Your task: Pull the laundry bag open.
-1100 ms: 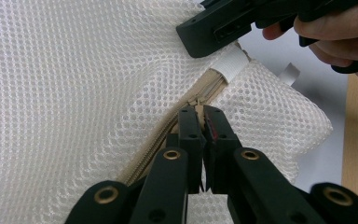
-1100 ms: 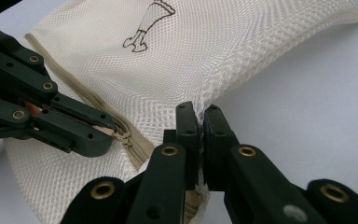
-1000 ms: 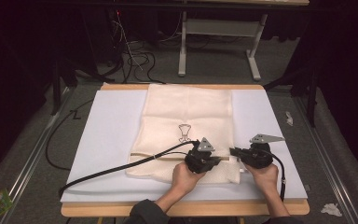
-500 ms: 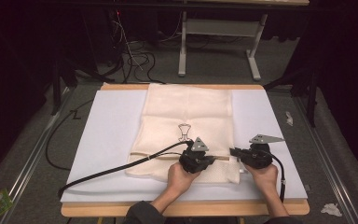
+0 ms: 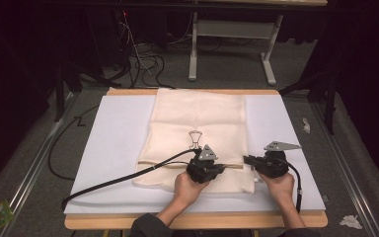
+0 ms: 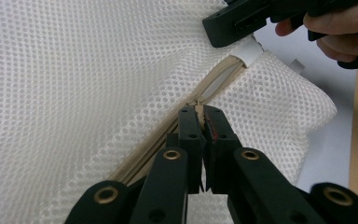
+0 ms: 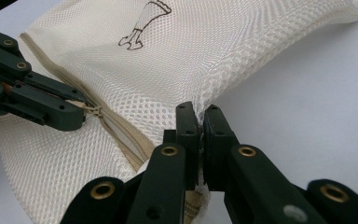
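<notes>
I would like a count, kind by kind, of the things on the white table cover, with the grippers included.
Mesh laundry bag: 1
Zipper on the bag: 1
Grippers, left gripper and right gripper: 2
Total: 4

Laboratory recording room: dark surround, loose cables [image 5: 143, 61] on grey floor [image 5: 227, 74], white-covered tabletop [image 5: 113, 138], metal desk frame [image 5: 232, 37] behind.

- No words, brands or numbers can be read anywhere.
- The mesh laundry bag [image 5: 197, 128] bears one small brown outline drawing [image 5: 195, 138]; no letters accompany it.
</notes>
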Motion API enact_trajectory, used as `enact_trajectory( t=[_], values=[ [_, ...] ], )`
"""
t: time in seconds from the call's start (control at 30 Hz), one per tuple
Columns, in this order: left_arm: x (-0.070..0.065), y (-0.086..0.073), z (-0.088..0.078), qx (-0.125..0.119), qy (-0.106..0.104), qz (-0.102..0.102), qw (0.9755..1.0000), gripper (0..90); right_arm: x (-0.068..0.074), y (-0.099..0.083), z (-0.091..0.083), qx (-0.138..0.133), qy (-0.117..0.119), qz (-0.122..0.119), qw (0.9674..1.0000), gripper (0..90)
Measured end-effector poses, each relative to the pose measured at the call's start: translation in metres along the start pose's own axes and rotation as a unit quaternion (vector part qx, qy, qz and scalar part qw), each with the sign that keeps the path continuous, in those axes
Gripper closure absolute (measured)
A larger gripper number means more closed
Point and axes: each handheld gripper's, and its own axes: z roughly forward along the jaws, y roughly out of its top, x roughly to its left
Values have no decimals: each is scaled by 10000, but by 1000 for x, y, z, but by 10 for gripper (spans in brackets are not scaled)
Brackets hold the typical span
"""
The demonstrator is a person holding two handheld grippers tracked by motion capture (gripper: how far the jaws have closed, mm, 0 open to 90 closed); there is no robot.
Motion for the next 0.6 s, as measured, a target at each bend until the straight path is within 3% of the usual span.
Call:
enact_trajectory(
  t=[0.6],
  values=[
    [6, -5, -11, -52, 6, -67, 10000, 871, -1, -1, 1, 36, -46, 25, 10000, 883]
  ],
)
